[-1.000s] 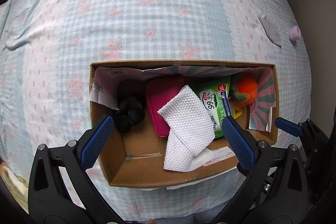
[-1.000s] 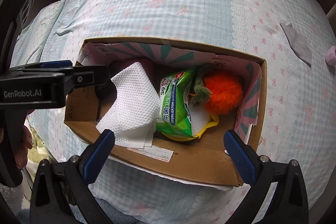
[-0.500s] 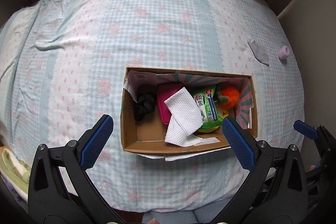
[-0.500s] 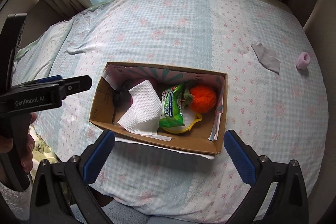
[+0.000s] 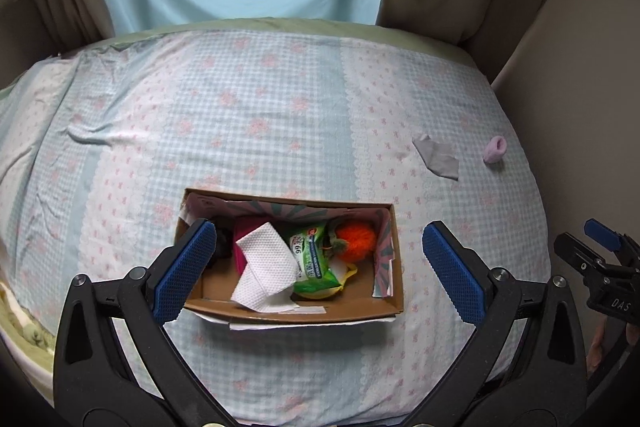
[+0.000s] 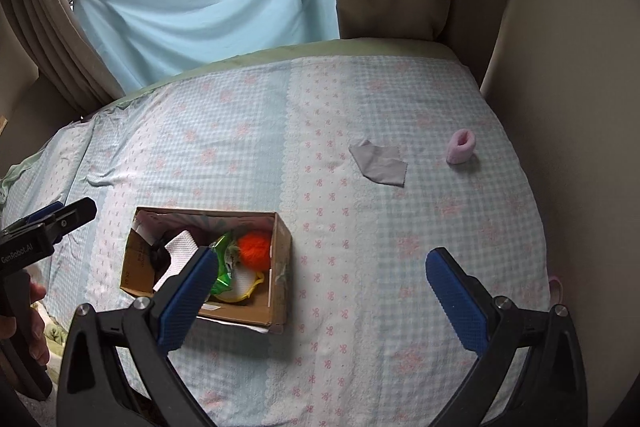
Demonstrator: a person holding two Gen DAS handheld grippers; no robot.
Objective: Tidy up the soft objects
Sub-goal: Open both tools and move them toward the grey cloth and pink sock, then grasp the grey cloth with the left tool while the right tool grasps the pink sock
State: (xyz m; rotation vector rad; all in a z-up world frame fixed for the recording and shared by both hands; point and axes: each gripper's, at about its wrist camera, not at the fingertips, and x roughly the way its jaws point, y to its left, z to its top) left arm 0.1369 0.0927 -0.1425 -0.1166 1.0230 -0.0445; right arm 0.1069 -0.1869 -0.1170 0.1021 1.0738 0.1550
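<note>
Both the left gripper (image 5: pixel 320 271) and right gripper (image 6: pixel 320 297) are wide open and empty above the bed (image 6: pixel 400 227), cardboard box (image 5: pixel 296 307) near its front edge.

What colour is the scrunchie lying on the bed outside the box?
Pale pink scrunchie; clearest in the right wrist view.

Open right claw (image 6: pixel 322 293) above bedspread (image 6: pixel 360 227), cardboard box (image 6: pixel 276 279) lower left.

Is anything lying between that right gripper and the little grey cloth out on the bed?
Nothing visible does. The right gripper is open over bare bedspread, and the grey cloth lies flat beyond it. The cardboard box sits off to its left, the pink scrunchie farther right.
</note>
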